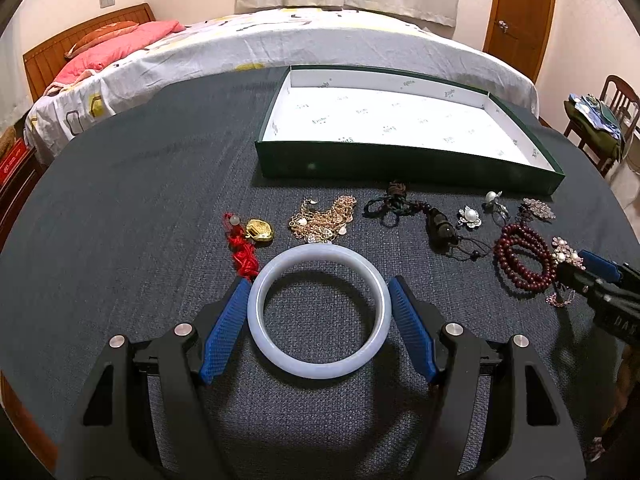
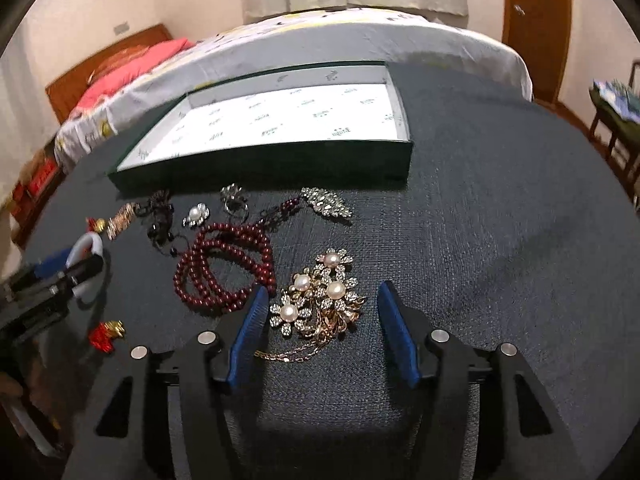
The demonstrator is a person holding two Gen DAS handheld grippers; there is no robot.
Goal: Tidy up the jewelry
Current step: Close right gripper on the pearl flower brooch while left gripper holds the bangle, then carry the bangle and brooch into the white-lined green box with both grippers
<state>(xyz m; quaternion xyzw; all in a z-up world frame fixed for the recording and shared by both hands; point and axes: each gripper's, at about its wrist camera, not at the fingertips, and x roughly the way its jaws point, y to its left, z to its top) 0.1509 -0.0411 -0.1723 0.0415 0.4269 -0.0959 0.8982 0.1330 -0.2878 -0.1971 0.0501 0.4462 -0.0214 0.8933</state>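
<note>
Jewelry lies in a loose row on the desk (image 1: 120,208), just before the open box (image 1: 400,164), which holds nothing yet. Your left claw (image 1: 319,314) is spread wide around the pale bangle (image 1: 319,368) — pads just beside its rim, not gripping. Your right claw (image 2: 322,326) is also wide open, straddling the pearl brooch (image 2: 320,300) and its chain, holding nothing. You look to be at the first pick-up: close on each piece, lift, carry over the box's near wall. Mind the red beads (image 2: 224,268) touching the right claw's left pad. Open desk lies right of the brooch — the bed (image 1: 320,48) is beyond the box.
</note>
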